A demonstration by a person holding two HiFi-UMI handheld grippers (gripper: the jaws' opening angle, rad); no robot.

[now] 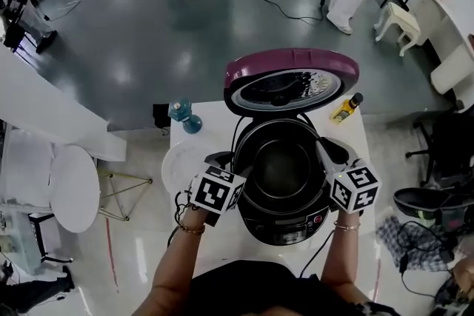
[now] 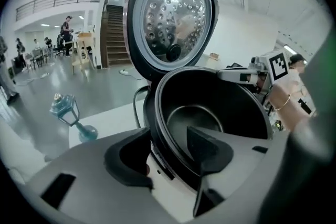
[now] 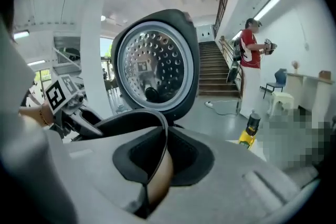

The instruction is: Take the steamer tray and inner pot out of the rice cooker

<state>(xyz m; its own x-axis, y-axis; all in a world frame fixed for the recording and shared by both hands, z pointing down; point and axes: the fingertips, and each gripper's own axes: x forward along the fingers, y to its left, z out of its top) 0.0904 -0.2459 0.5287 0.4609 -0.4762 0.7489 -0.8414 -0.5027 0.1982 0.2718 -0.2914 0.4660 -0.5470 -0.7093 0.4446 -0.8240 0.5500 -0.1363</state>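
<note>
One inner pot (image 1: pixel 281 170), right claw (image 3: pixel 157 162) clenched on rim, left claw (image 2: pixel 167 140) released astride rim

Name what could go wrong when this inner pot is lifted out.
The right gripper pinches the inner pot by its thin rim alone, while the jaws of the left gripper straddle that rim without pressing: a one-sided lift could tilt or drop it. The open lid stands close behind the pot and might be struck.
</note>
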